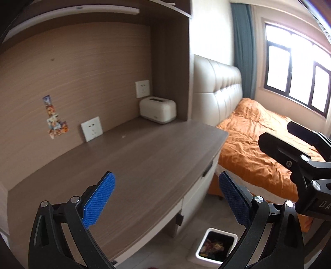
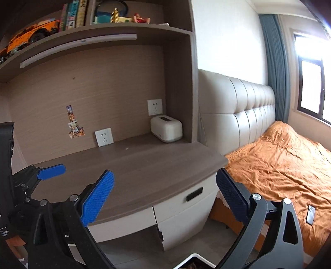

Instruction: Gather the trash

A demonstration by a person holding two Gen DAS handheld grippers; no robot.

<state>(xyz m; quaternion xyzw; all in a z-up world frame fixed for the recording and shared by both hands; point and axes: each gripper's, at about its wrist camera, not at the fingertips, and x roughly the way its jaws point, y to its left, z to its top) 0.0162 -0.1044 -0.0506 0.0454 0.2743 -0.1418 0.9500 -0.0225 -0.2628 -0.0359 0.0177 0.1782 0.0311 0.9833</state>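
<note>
A white trash bin [image 1: 215,247] stands on the floor beside the desk, with colourful wrappers inside; its rim also shows at the bottom of the right wrist view [image 2: 194,261]. My left gripper [image 1: 165,198] is open and empty, held above the wooden desk [image 1: 128,165] and over the bin. My right gripper [image 2: 165,198] is open and empty, above the desk's front edge [image 2: 144,171]. The right gripper's black body shows at the right of the left wrist view [image 1: 306,165]. The left gripper's blue finger [image 2: 51,171] shows at the left of the right wrist view.
A cream box [image 1: 158,110] sits at the desk's back right corner, near wall sockets [image 1: 92,128]. Drawers [image 2: 186,211] are under the desk. A bed with an orange cover [image 2: 279,165] and a phone [image 2: 310,214] on it lies to the right. Shelves with books [image 2: 74,14] hang above.
</note>
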